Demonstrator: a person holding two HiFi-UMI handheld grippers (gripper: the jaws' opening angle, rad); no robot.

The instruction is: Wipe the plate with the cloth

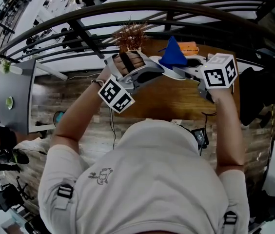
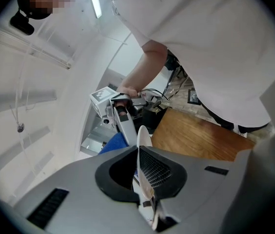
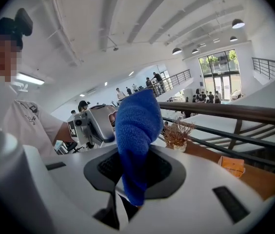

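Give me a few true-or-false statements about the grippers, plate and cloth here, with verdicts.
1. The left gripper is shut on the plate. True.
2. The right gripper is empty. False: it is shut on the cloth.
3. The plate lies flat on the table. False: the left gripper holds it on edge above the table.
4. The cloth is blue. True.
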